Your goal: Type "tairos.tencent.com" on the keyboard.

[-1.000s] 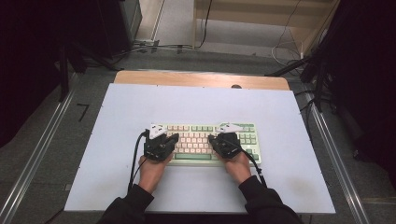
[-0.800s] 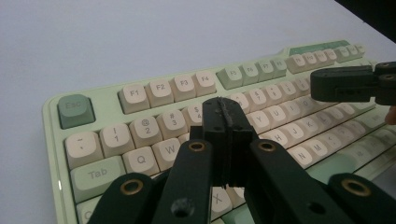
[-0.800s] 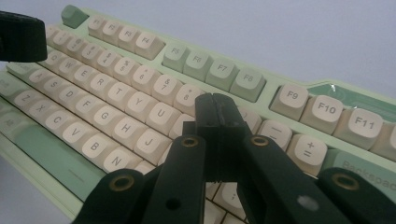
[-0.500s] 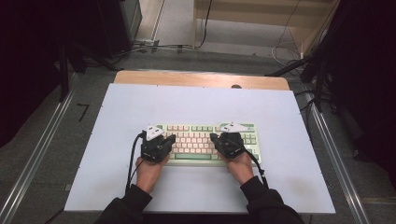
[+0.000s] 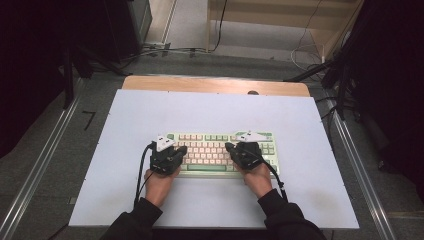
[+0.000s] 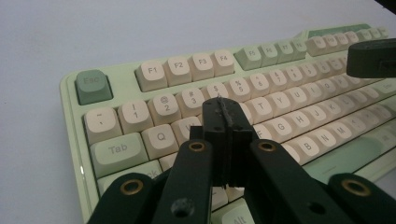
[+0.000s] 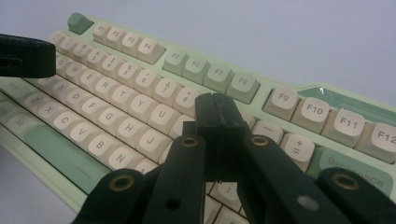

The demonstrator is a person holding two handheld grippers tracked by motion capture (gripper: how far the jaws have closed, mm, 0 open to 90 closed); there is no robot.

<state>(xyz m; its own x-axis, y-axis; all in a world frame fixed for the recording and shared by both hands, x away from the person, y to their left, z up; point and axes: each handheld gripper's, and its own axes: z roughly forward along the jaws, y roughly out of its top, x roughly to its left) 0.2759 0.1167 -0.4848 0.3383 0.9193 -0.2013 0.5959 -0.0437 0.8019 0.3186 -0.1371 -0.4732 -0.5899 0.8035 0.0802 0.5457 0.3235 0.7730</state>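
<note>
Pale green and cream, the keyboard (image 5: pixel 222 152) lies flat near the middle of the white table top (image 5: pixel 125 130), slightly toward the near edge, with its long side running left to right. Bare white surface surrounds it on every side, and nothing stands between the tools and the keys. Beyond the far edge of the white sheet a strip of wooden board (image 5: pixel 210 84) shows, and cables (image 5: pixel 165 50) trail over the grey floor farther off.

Both hands come in from the near side. The left gripper (image 5: pixel 179 150) hangs over the left end of the keyboard; in the left gripper view (image 6: pixel 223 108) its two black jaws are pressed together with nothing between them, their tip just above the letter rows near the W and E keys. The right gripper (image 5: pixel 231 147) hangs over the right half; in the right gripper view (image 7: pixel 215 103) its jaws are likewise pressed together and hold nothing, the tip above the keys near the number 9. Each gripper view shows the other tool as a dark block at its edge.

Compared with a second ago, the left gripper sits a little farther left on the keyboard, while the right one has hardly shifted. The keyboard has not moved.
</note>
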